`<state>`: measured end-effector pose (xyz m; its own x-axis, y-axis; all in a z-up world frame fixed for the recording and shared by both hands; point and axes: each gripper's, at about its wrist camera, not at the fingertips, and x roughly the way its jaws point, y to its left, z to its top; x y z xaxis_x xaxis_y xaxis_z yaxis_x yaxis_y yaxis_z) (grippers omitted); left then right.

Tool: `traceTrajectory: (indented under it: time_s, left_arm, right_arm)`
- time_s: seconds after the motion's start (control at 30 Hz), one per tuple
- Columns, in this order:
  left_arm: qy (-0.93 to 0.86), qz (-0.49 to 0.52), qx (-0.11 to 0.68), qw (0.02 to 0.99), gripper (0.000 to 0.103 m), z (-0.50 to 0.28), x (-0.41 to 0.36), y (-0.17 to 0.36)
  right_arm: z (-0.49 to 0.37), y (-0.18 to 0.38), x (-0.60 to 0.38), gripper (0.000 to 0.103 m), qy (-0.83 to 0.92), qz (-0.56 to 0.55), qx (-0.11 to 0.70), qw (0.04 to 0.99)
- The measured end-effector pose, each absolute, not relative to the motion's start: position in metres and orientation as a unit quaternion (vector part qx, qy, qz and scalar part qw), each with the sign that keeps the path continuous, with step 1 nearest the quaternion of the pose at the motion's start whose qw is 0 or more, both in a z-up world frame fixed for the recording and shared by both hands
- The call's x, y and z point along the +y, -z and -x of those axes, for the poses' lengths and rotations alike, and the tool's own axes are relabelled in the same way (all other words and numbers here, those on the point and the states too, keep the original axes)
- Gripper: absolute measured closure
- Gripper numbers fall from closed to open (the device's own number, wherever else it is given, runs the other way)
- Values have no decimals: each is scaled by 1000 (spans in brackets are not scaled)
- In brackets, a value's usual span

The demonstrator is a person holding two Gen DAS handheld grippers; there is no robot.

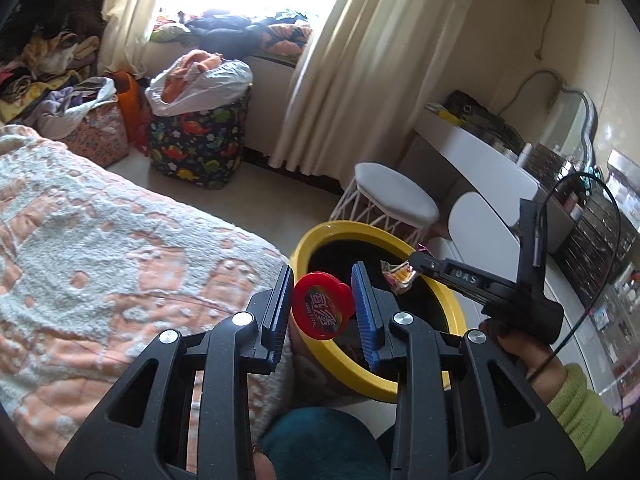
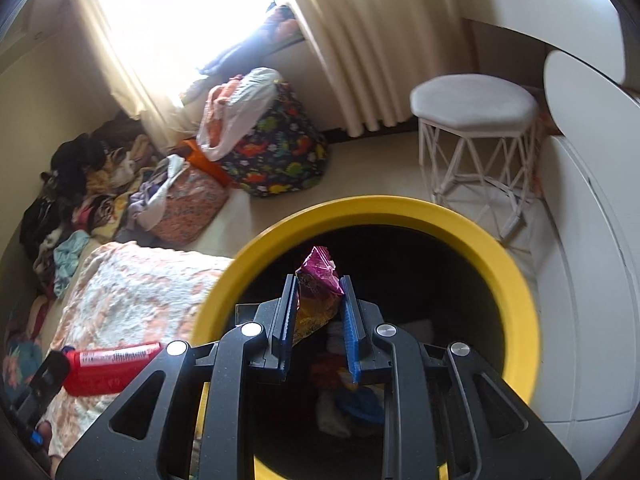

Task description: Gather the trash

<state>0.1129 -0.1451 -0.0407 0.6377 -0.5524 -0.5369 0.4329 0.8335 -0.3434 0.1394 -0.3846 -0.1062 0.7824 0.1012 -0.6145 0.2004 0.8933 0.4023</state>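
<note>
I have the bed (image 1: 100, 240) on one side with its peach-and-white blanket, and beside it the yellow-rimmed bin (image 2: 516, 280), which is where both pieces of trash are headed. My right gripper (image 2: 318, 308) hangs over the bin's dark mouth, its jaws narrow and clamped on a crumpled purple-and-yellow snack wrapper (image 2: 316, 292); in the left wrist view that wrapper shows as a pale scrap just inside the far rim. My left gripper (image 1: 322, 304) sits over the near rim, jaws pinching a red round lid (image 1: 322, 306) by its edges. To do this well, I judge I should carry the lid further over the opening before letting go, since it could strike the rim and roll onto the floor. The wrapper looks ready to drop. The bin's depths are mostly black; I make out only 2 or 3 vague coloured scraps below.
</note>
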Motion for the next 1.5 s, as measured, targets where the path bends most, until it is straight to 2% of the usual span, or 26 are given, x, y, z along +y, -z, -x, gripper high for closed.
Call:
traceTrajectory:
  time_s: [0.17,0.33,0.4,0.47,0.53,0.6,0.67,0.8,0.9,0.97,1.1,1.5]
  left_arm:
    - [291,74,342,891,79,-112,-168,56]
    - [304,56,357,882,79,-117,-184,70]
    - [300,45,360,882,73,-117,-186,75]
    - [298,46,362,882,58,-117,-186,78]
    - [293,48,361,884,57,-116,-183,79]
    - [286,48,357,888,50,-115,-178,77]
    - [274,50,350,895,36,-112,-170,75]
    - [252,52,341,904,26,-110,-158,69]
    - [237,46,329,913,20,-106,-149,64]
    - [225,43,320,919,11,-103,-141,61]
    - [200,36,300,932,11,-94,-127,55]
    - [148,24,245,958,11,-67,-93,36]
  right_arm:
    - [-137,113,-394,80,36,-235,335,912]
    - [-131,112,-399,64,44,-234,331,913]
    - [-128,110,-400,60,40,-231,328,915]
    - [-123,108,-398,56,38,-222,324,919]
    - [-120,104,-394,54,35,-215,321,922]
    - [-116,101,-391,51,30,-209,315,925]
    - [-110,96,-385,45,22,-203,306,930]
    - [-100,86,-369,38,4,-178,282,943]
    - [-87,79,-352,27,-12,-159,256,953]
    - [-80,74,-343,19,-14,-141,235,962]
    - [-63,63,-329,7,-14,-131,191,973]
    - [-12,49,-288,7,-18,-71,98,992]
